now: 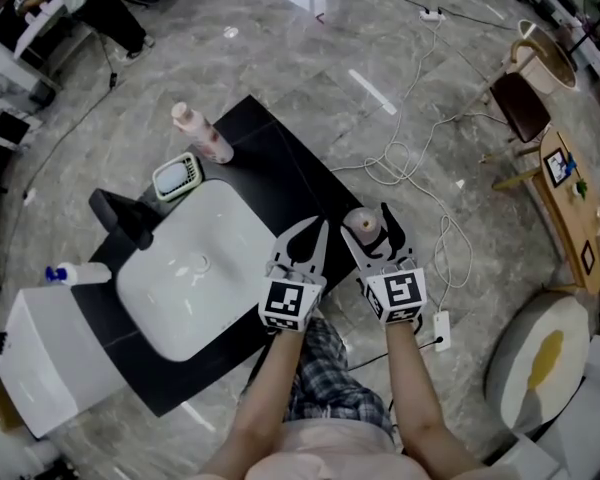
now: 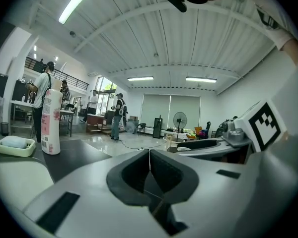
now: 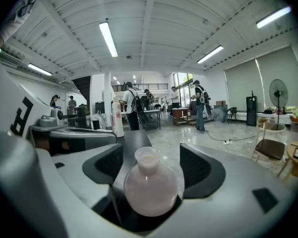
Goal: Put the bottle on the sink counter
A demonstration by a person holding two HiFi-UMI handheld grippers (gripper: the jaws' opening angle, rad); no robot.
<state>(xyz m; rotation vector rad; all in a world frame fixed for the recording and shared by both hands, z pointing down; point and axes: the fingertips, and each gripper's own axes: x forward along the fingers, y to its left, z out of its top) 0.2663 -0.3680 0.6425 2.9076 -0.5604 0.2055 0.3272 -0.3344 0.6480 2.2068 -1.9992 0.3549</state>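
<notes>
A small round pinkish bottle with a pale cap stands upright at the near right corner of the black sink counter. My right gripper is open around it. In the right gripper view the bottle sits between the pads of the right gripper with a gap on each side. The gripper hides the bottle's base. My left gripper hovers just left of it over the counter's edge, shut and empty; in its own view the left gripper has its pads pressed together.
A white basin with a black faucet fills the counter's middle. At the far end stand a tall pink-and-white bottle and a green soap dish. White cables and a power strip lie on the floor to the right.
</notes>
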